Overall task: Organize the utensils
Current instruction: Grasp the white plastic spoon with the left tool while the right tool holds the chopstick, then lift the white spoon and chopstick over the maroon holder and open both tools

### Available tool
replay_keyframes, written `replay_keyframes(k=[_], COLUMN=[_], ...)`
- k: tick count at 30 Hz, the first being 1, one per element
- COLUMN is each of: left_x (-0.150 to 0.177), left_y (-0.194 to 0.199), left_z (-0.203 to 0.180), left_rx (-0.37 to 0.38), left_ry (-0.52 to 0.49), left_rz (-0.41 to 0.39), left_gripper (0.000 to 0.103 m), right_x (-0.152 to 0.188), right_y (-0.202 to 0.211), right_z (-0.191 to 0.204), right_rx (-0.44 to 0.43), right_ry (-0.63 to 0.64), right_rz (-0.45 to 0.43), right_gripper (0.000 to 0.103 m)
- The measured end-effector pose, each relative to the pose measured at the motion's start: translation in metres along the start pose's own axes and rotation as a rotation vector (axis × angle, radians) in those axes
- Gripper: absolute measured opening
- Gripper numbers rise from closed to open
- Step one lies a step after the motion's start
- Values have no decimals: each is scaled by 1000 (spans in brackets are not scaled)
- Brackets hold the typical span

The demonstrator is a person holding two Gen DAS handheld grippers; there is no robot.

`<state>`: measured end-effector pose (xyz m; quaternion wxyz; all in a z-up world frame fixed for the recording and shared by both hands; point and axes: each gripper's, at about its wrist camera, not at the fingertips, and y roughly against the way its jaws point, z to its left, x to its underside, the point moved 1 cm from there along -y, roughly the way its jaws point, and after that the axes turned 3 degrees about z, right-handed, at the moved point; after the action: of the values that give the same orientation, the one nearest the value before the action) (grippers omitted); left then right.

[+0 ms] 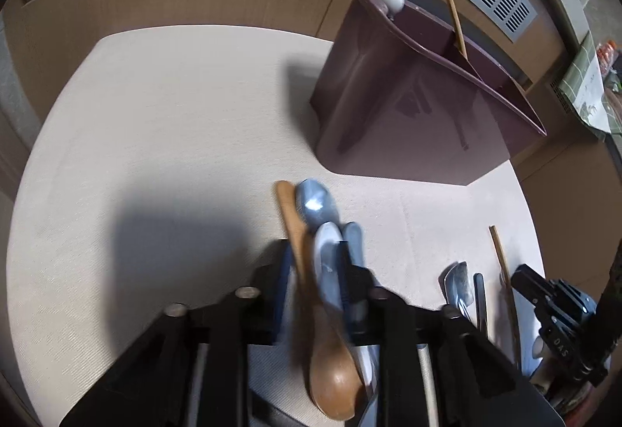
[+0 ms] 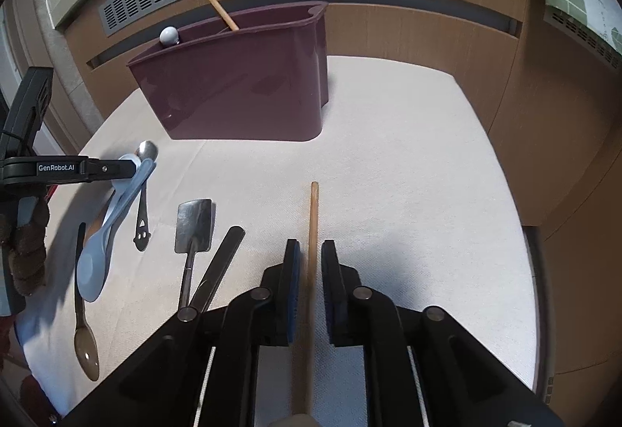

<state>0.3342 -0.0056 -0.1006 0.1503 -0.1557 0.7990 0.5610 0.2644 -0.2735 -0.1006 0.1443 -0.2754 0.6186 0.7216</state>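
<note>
Wooden and slender, the chopstick [image 2: 313, 224] lies between the fingers of the right tool [image 2: 310, 252], its long axis in line with them and its far tip pointing toward the maroon caddy [image 2: 241, 84]. The jaws stand slightly apart on either side of the stick; we cannot tell whether the pads touch it, so we read this tool as not yet clenched. The left tool [image 1: 313, 252] is clenched on a bundle of spoons: a wooden spoon [image 1: 330, 368] and pale blue spoons [image 1: 317, 205], held clear of the bench [image 2: 408, 162]. Further utensils lie flat on the bench between the two tools. The caddy stands ahead of both tools, already holding a second chopstick [image 2: 219, 9] and a white-knobbed utensil [image 2: 169, 35]. We judge the right tool's coming move to be closing, then carrying forward along the stick's own axis.
</note>
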Motion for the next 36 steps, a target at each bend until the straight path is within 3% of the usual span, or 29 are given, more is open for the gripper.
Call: replay_keyframes(k=[4, 9, 12, 17, 23, 36], left_x=[6, 14, 11, 6, 4, 8], left_y=[13, 39, 43, 24, 8, -5], left_z=[-13, -26, -21, 2, 3, -48], left_rx=[-6, -11, -27, 64, 66, 66], left_ry=[-77, -165, -144, -36, -10, -239], left_rz=[-86, -179, -193, -68, -53, -23], left_gripper=[7, 6, 6, 12, 21, 20], right_x=[-6, -15, -19, -18, -17, -11], right_y=[-14, -24, -26, -24, -26, -22], right_z=[1, 1, 5, 5, -1, -3], right_rx=[31, 35, 39, 26, 16, 1], right_ry=[5, 5, 5, 0, -5, 7], right_rz=[36, 48, 59, 70, 54, 37], right_gripper=[14, 17, 18, 18, 17, 17])
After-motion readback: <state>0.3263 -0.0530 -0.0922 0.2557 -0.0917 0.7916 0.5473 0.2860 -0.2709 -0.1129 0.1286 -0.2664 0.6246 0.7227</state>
